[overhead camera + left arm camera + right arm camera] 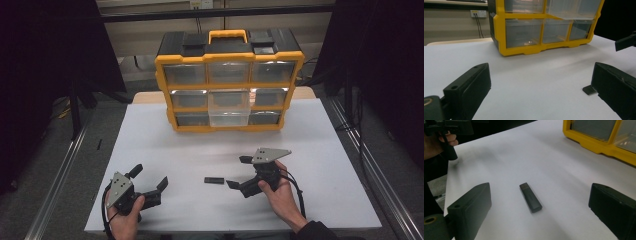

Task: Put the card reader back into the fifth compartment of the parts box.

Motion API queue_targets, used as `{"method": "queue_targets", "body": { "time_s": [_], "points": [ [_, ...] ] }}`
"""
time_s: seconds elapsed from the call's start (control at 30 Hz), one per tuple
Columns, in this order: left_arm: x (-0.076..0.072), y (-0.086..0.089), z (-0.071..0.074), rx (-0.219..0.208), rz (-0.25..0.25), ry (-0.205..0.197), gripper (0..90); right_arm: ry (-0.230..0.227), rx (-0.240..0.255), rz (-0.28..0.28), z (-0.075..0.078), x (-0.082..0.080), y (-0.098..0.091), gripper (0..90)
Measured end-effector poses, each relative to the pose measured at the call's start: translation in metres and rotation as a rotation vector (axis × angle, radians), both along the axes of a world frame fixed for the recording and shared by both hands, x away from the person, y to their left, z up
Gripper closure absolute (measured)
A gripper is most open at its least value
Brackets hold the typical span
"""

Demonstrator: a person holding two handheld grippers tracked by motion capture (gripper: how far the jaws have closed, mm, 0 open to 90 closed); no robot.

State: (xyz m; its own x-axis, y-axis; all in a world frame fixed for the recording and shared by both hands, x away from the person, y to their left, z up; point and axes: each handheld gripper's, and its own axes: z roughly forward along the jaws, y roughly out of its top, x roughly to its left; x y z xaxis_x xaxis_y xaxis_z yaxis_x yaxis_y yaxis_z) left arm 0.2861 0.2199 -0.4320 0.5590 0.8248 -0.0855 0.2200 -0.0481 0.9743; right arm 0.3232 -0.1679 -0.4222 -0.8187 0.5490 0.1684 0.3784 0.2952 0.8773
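Note:
A small black stick (214, 180) lies flat on the white table (175, 150), between my two grippers. My right gripper (238, 172) is just right of it, open, with the jaws pointing left toward it. In the right gripper view the stick (530, 199) lies on the table ahead of the wide-open right gripper (541, 195), not touched by either jaw. My left gripper (149, 176) rests near the front left, open and holding nothing. In the left gripper view, one end of the stick (589, 89) peeks out beside the right jaw of the left gripper (541, 87).
A yellow and black drawer organizer (229, 80) stands at the back centre of the table, with clear drawers; its centre-column drawers (229, 107) stick out a little. Dark curtains hang on both sides. The organizer (524, 30) faces the left gripper.

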Motion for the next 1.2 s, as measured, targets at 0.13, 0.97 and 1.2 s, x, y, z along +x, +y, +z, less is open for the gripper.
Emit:
{"method": "queue_targets", "body": {
  "time_s": [0.13, 0.97, 1.2],
  "points": [
    [0.0, -0.001, 0.0, 0.001, -0.013, 0.003, 2.6, 0.033, -0.019, 0.031, 0.002, 0.005, 0.006, 4.2],
    [0.001, -0.001, 0.0, 0.009, -0.012, 0.0, 3.0, 0.117, -0.191, 0.209, 0.004, 0.034, 0.049, 4.9],
    [0.001, -0.002, 0.0, 0.012, -0.02, 0.001, 3.0, 0.147, -0.273, 0.262, 0.007, 0.042, 0.058, 11.4]
  ]
}}
